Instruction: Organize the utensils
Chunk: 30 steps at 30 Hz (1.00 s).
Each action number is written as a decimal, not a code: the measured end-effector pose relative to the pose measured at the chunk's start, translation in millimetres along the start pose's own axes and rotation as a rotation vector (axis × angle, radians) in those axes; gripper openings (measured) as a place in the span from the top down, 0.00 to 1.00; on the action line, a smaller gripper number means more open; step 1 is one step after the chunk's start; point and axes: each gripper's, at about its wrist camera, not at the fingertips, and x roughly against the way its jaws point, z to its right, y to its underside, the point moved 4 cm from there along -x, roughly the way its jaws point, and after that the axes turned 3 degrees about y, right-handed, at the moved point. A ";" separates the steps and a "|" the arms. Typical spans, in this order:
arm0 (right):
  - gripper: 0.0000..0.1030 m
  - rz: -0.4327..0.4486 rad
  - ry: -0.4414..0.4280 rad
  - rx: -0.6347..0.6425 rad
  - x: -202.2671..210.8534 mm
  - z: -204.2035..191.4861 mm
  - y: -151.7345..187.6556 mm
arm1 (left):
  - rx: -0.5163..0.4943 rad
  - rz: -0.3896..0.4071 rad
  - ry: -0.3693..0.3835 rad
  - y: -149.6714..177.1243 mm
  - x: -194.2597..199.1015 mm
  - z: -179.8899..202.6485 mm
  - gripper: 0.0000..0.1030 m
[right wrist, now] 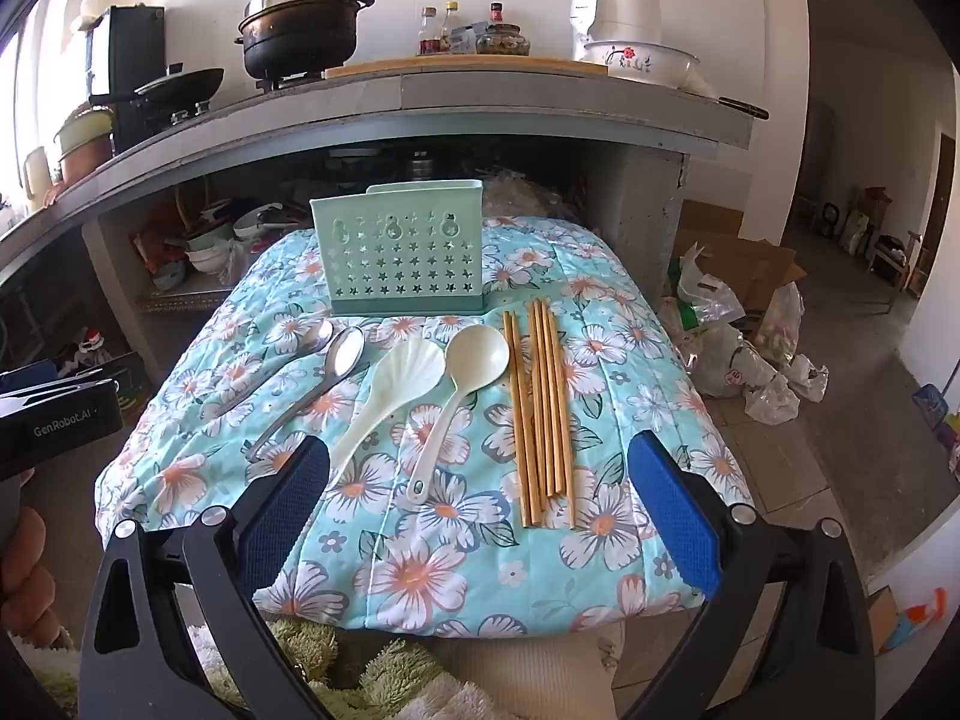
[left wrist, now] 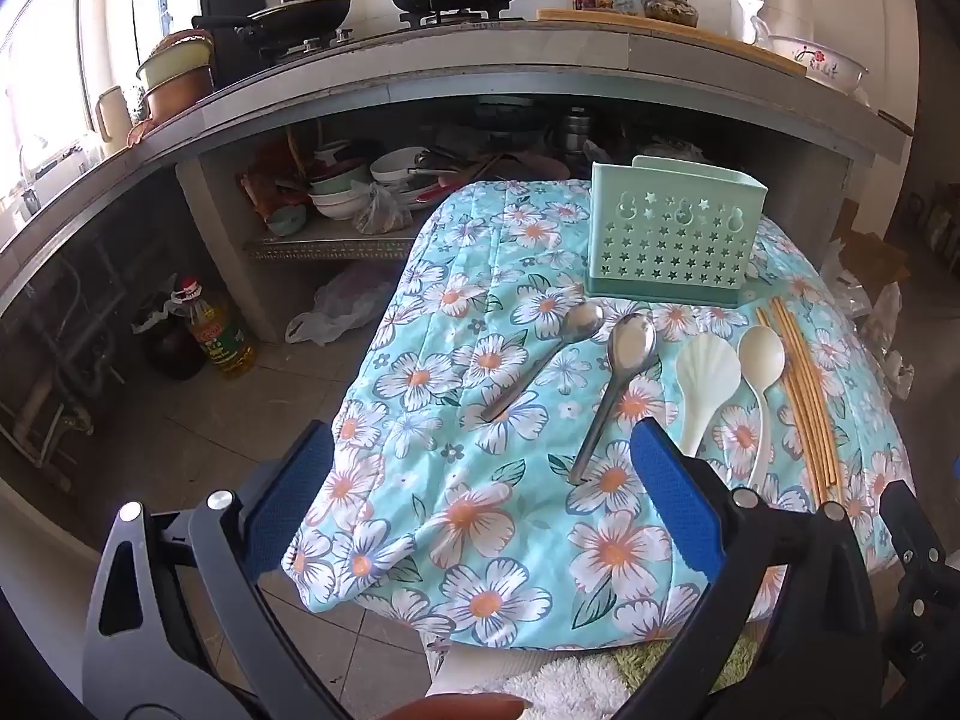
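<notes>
A mint-green perforated utensil holder (left wrist: pixel 672 234) (right wrist: pixel 397 255) stands upright at the far end of a table under a floral cloth (left wrist: pixel 480 510) (right wrist: pixel 450 570). In front of it lie two metal spoons (left wrist: pixel 624 348) (right wrist: pixel 342 354), a cream shell-shaped scoop (left wrist: pixel 705 378) (right wrist: pixel 399 375), a cream ladle (left wrist: pixel 761 360) (right wrist: pixel 474 357) and several wooden chopsticks (left wrist: pixel 804 396) (right wrist: pixel 543 408). My left gripper (left wrist: pixel 486 498) hovers open over the cloth's near left corner, short of the metal spoons' handles. My right gripper (right wrist: pixel 480 504) is open above the near end of the ladle and chopsticks. Nothing is held.
Behind the table runs a concrete counter (right wrist: pixel 480 102) with a black pot (right wrist: pixel 300 30), a pan, bottles and a white cooker. Bowls (left wrist: pixel 360 180) fill the shelf beneath. An oil bottle (left wrist: pixel 219 336) stands on the floor at left, plastic bags (right wrist: pixel 750 360) at right.
</notes>
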 end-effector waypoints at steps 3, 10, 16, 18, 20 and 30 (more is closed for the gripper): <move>0.06 -0.003 -0.003 -0.002 -0.4 -0.1 0.3 | 0.001 0.003 0.000 0.1 0.1 0.1 0.07; 0.06 -0.003 -0.003 -0.003 -0.5 0.1 0.4 | 0.002 0.001 0.001 0.1 0.2 -0.2 0.07; 0.06 -0.004 -0.003 -0.003 -0.7 0.3 0.7 | 0.003 -0.002 0.003 0.2 0.1 0.0 0.07; 0.06 -0.004 -0.002 -0.003 -0.8 0.3 0.7 | 0.003 -0.002 0.002 0.3 0.3 0.0 0.07; 0.06 -0.004 -0.003 -0.002 -0.9 0.0 0.8 | 0.002 -0.004 0.002 0.3 0.0 0.0 0.07; 0.06 -0.005 -0.004 -0.003 -0.9 0.0 0.9 | 0.002 -0.007 0.004 0.5 -0.3 0.0 0.07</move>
